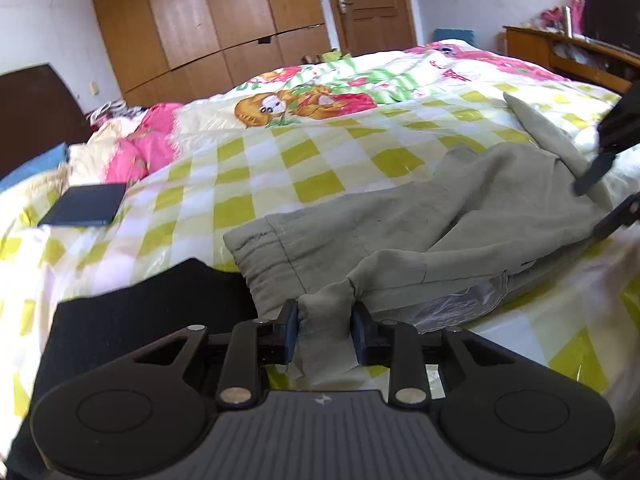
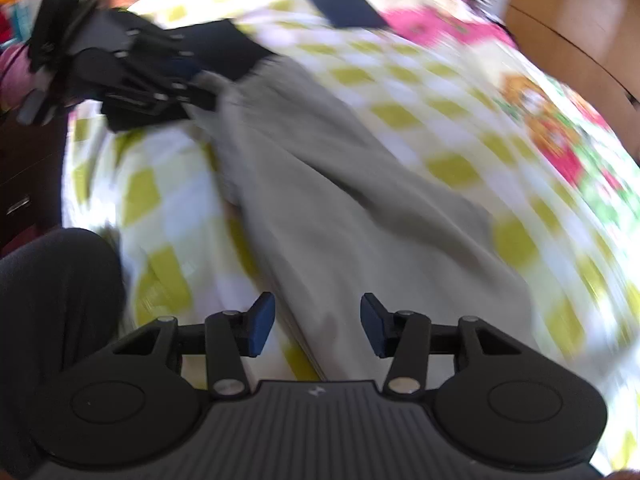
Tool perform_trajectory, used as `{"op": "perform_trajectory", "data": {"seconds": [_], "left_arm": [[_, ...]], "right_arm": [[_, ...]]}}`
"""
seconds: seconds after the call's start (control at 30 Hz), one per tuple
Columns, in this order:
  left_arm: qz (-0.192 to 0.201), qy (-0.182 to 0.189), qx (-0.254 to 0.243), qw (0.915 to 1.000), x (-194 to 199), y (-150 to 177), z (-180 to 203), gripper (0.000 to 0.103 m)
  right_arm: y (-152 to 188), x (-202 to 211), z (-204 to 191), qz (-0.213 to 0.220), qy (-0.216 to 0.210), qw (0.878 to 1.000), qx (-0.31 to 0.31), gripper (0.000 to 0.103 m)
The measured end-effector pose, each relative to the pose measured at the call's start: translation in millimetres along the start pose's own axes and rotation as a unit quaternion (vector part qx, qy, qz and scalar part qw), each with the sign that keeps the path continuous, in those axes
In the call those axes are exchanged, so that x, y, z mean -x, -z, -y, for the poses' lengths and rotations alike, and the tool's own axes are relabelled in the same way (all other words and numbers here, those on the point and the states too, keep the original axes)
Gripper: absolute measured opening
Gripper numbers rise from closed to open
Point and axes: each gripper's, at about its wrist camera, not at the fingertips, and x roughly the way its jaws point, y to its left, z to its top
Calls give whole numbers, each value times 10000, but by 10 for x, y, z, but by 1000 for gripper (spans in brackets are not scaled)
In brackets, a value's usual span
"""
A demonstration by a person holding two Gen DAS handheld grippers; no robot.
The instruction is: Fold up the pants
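Observation:
Grey-green pants (image 1: 400, 224) lie across a bed with a yellow-checked quilt (image 1: 280, 160), the waistband end nearest my left gripper. My left gripper (image 1: 325, 330) is low over that end with a bunched fold of the fabric between its blue pads; the jaws stand a little apart and the fold looks slack. In the blurred right wrist view, my right gripper (image 2: 318, 328) is open just above the pants (image 2: 340, 200), with cloth below the gap and nothing pinched. Each gripper also shows in the other's view: the right gripper (image 1: 604, 196) at the far end, the left gripper (image 2: 192, 80) at the upper left.
A dark blue flat book (image 1: 84, 204) lies on the quilt to the left. A black garment (image 1: 140, 320) sits beside my left gripper. Pink bedding (image 1: 140, 148) is at the head end. A person's dark-clad leg (image 2: 52, 300) is by the bed's edge. A wooden wardrobe (image 1: 200, 20) stands behind.

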Motion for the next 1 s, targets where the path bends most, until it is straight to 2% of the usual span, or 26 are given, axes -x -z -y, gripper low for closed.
{"op": "perform_trajectory", "data": {"seconds": [0.07,0.1,0.13,0.23,0.33,0.43,0.5,0.53,0.6,0.67,0.73,0.8,0.87,1.0], "left_arm": [[-58,-131,-250,9996,-47,-57,22,45],[-52,-176,-345,9992,-75,-114,17,45],[4,-183,-405,9990,-88,-180,2,44],[241,-259,-705,9969,-114,-477,-84,42],[672,-353,-985,9922,-94,-896,-229,42],[1336,-496,-1037,9843,32,-1226,-310,42],[1577,-495,-943,9817,90,-1264,-330,42],[1572,-483,-874,9825,87,-1198,-331,42],[1298,-461,-763,9875,2,-921,-313,42],[741,-434,-733,9936,-185,-496,-248,42],[18,-471,-969,9942,-408,-31,-112,42],[-473,-486,-1248,9899,-497,330,30,42],[-472,-595,-1203,9898,-424,490,72,43],[-340,-789,-769,9933,-183,452,-36,43]], "right_arm": [[-99,-178,-99,49,24,9997,230,36],[-169,-252,-115,65,98,9996,256,23],[-259,-318,-100,33,144,9998,155,1],[-457,-191,180,255,139,9983,-509,1],[-676,279,485,872,578,9911,-823,1],[-826,728,569,1508,1121,9791,-774,1],[-825,770,464,1572,1178,9787,-588,1],[-778,681,372,1451,1047,9825,-520,1],[-612,356,115,1027,828,9910,-212,1],[-350,-140,-164,485,692,9963,134,1],[-108,-602,-368,-146,471,9985,226,2],[11,-725,-574,-77,809,9947,633,4],[7,-676,-626,-6,858,9935,753,5],[-51,-573,-507,-40,715,9966,404,6]]}}
